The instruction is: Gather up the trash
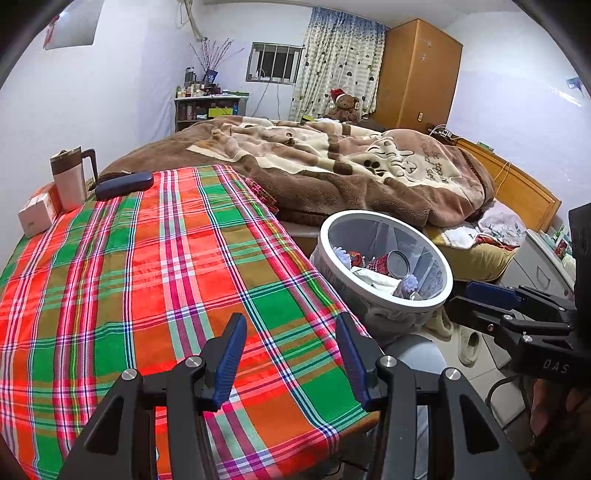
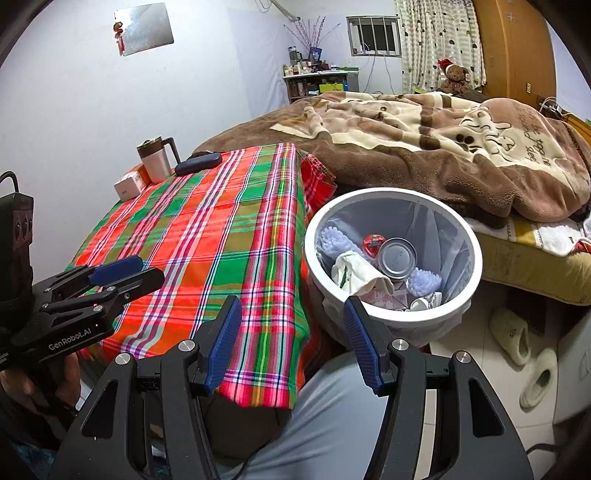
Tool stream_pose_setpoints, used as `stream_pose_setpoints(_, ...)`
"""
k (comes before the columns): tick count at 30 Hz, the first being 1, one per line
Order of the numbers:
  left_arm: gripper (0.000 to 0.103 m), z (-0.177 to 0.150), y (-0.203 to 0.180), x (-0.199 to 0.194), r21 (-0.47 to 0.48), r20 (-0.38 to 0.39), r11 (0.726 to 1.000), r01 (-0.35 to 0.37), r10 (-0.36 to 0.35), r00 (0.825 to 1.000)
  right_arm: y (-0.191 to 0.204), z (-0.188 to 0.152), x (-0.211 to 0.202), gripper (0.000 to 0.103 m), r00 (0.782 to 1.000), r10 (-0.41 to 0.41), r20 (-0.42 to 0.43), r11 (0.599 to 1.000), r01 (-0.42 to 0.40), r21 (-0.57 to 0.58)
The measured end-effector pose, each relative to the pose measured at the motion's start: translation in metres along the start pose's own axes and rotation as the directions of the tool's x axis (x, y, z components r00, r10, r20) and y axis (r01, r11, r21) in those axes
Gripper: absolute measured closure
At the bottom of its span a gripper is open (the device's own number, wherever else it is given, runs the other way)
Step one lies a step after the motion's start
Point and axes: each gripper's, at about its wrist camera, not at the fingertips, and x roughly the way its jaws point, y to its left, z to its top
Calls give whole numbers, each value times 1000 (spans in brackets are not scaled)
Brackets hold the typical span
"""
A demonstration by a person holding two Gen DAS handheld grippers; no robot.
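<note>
Trash, including a can and crumpled paper, lay in the bin beside the worktop's near corner. Left gripper and right gripper hovered, jaws wide, empty. No litter showed on the worktop; collection looked finished.

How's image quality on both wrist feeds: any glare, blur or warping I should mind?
Left wrist: sharp, evenly lit, strong fisheye bending of the tablecloth, dark corners. Right wrist: equally sharp, bin contents readable, glare on the wall mirror.
</note>
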Motion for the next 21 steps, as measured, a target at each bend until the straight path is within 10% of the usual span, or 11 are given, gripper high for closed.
stream_pose_setpoints(21,53,-5,1,-2,9,-8,999,-44,44,999,-1,0,2,44,1000,0,-4,1000,0,-1)
